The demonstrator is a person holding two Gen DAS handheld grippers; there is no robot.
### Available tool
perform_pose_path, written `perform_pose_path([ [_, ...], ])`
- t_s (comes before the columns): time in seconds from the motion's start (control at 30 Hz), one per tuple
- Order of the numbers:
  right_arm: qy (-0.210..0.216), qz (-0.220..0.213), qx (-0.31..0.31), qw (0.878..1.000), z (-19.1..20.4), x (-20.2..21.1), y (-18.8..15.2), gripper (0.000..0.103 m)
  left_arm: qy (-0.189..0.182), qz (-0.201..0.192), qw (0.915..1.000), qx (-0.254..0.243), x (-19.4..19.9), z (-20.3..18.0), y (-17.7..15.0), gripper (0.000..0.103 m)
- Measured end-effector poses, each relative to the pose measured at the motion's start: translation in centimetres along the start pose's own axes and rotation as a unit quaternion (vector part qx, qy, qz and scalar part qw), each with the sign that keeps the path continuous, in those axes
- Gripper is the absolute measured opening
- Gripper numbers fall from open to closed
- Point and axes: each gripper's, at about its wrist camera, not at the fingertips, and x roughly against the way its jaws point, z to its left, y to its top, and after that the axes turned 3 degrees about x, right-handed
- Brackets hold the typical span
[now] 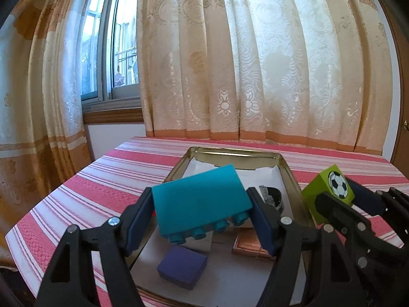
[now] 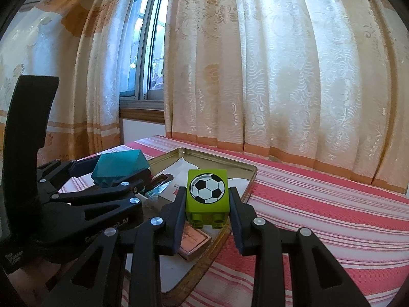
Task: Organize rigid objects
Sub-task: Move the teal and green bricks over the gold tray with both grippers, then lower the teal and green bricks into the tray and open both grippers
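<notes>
Left wrist view first: the left tongs [image 1: 202, 211] are clamped on a teal building brick [image 1: 200, 202], studs facing the camera, held above the gold metal tin [image 1: 294, 179] on the red-striped surface [image 1: 102, 179]. A purple block [image 1: 182, 266] and a small copper-coloured box [image 1: 249, 245] lie inside the tin. Right wrist view: the right tongs [image 2: 207, 204] grip a lime-green brick [image 2: 207, 192] with a football picture, held over the tin's right edge.

Surface: a desk [image 1: 84, 197] covered by a red-and-white striped cloth.
Directly on it: an open, shallow gold metal tin [image 1: 288, 171], standing near the middle.
Far edge: runs close below the hem of the cream patterned curtains [image 1: 255, 64].
</notes>
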Motion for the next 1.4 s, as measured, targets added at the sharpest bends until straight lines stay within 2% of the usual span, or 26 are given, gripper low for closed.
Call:
perform_pose_path([
  [0.3,0.015,0.013,0.007,1.000,0.3,-1.2,0.4,0.034,-0.001,0.041,0.9992,0.001,-1.4,0.8,0.6,0.072],
  [0.53,0.035,0.045,-0.020,0.998,-0.9,-3.4,1.9,0.034,-0.021,0.094,0.9953,-0.013,-3.0,0.8,1.9,0.072],
  [0.7,0.050,0.072,-0.035,0.996,-1.5,-5.7,2.8,0.034,-0.016,0.121,0.9923,-0.023,-4.3,0.7,2.0,0.072],
  [0.9,0.055,0.098,-0.047,0.993,-2.0,-7.5,3.2,0.034,-0.017,0.136,0.9901,-0.027,-5.0,1.0,2.1,0.072],
  [1.13,0.065,0.105,-0.059,0.991,-2.3,-7.4,2.7,0.034,-0.016,0.140,0.9896,-0.027,-4.8,0.9,1.8,0.073],
  [1.23,0.066,0.104,-0.060,0.991,-2.5,-7.4,2.8,0.038,-0.016,0.139,0.9898,-0.026,-4.6,0.9,1.8,0.071],
  [1.33,0.066,0.103,-0.067,0.990,-2.8,-7.2,2.7,0.048,-0.014,0.131,0.9909,-0.027,-4.2,0.9,2.0,0.071],
  [1.4,0.067,0.098,-0.075,0.990,-3.1,-6.8,2.7,0.055,-0.014,0.127,0.9914,-0.026,-4.0,1.0,2.1,0.076],
])
